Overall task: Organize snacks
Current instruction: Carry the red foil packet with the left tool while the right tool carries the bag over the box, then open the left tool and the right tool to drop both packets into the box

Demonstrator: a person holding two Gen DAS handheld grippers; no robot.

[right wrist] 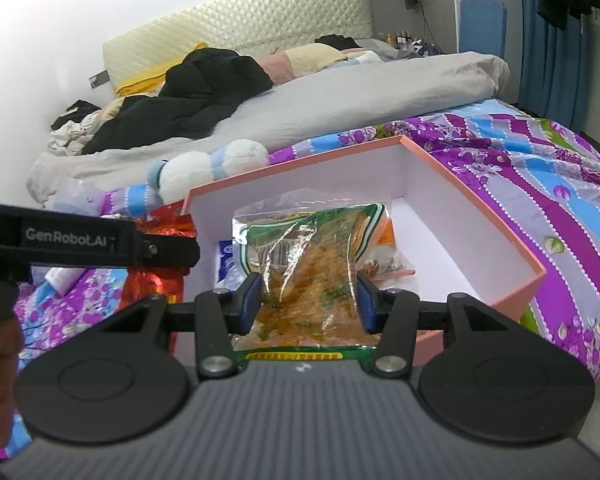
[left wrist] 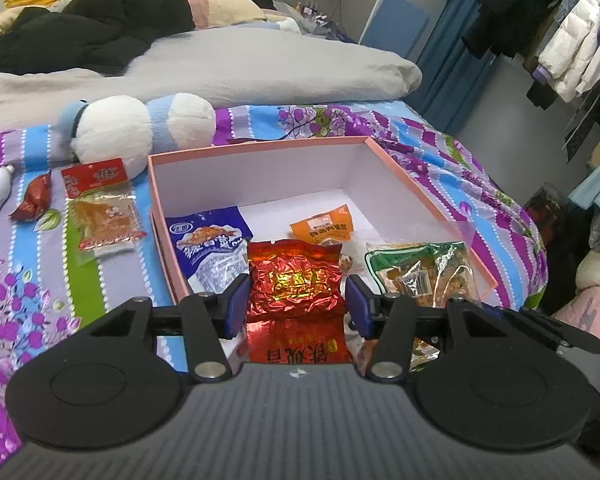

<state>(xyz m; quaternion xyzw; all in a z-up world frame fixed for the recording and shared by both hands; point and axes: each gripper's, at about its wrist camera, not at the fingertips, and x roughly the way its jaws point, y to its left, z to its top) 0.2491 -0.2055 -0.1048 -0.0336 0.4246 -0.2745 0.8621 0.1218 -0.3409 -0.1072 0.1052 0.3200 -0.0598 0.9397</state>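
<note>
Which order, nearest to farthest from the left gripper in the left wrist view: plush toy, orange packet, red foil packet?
1. red foil packet, between the left gripper fingers
2. orange packet, ahead, inside the pink box
3. plush toy, beyond the box, far left

Even bright indoor light, soft shadows; glare on red foil packet (left wrist: 296, 284); fisheye bending at edges.

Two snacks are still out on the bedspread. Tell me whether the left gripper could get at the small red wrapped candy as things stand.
Probably not yet. The left gripper is shut on a red foil packet over the pink box, so its jaws are occupied. The red candy itself lies uncovered on the bedspread, left of the box.
</note>
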